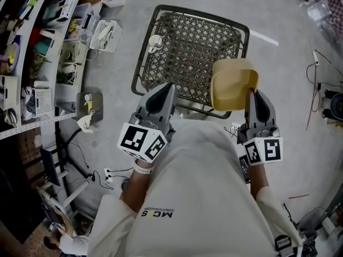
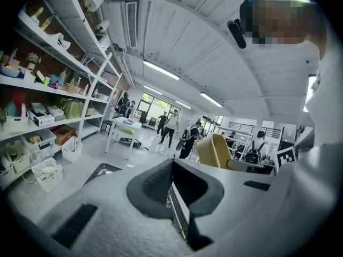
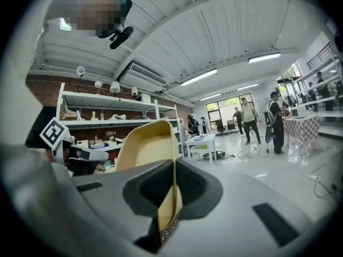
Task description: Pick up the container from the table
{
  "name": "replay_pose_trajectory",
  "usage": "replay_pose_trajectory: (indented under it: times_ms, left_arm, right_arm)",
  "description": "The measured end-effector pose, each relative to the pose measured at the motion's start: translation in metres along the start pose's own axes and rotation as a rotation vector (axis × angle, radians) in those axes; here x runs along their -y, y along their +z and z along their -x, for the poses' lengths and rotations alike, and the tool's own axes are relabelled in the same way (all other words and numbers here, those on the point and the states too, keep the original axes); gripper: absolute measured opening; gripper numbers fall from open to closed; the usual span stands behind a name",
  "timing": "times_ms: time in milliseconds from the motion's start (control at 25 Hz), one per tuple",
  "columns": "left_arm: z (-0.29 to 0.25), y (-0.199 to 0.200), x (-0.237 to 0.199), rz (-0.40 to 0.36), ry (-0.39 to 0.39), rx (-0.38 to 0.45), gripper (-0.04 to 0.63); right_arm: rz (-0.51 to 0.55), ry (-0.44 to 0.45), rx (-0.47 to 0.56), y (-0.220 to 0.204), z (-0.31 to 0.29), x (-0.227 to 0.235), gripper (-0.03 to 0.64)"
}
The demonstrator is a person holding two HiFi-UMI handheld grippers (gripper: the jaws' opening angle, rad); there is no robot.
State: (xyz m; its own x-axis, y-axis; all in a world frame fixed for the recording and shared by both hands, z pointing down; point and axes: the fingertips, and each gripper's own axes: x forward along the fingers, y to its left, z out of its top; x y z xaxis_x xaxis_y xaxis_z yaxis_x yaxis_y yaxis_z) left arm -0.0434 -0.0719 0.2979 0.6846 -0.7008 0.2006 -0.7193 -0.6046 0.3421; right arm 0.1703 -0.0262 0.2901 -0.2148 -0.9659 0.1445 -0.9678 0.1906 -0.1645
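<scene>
1. My right claw [image 3: 172, 194] pinched the container's [image 1: 231, 84] thin wall, holding it above the table [image 1: 187, 47].
2. It seemed light, stiff plastic; the rim suited gripping.
3. My left claw [image 2: 171, 170] was pressed together, empty.

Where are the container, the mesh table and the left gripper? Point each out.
container [image 1: 233, 87], head view, its yellow side.
mesh table [image 1: 187, 42], head view, bare mesh top.
left gripper [image 1: 170, 85], head view, between its fingertips.

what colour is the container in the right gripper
The container is pale yellow, clearest in the head view.
</scene>
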Motion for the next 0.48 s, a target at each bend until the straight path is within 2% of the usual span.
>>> replay_pose_trajectory:
  times_ms: [480]
  left_arm:
    - [-0.0037, -0.0026, 0.0021, 0.001, 0.003, 0.004, 0.018]
  right_arm:
    - [0.010, 0.010, -0.008, -0.0052, -0.0025, 0.0032, 0.026]
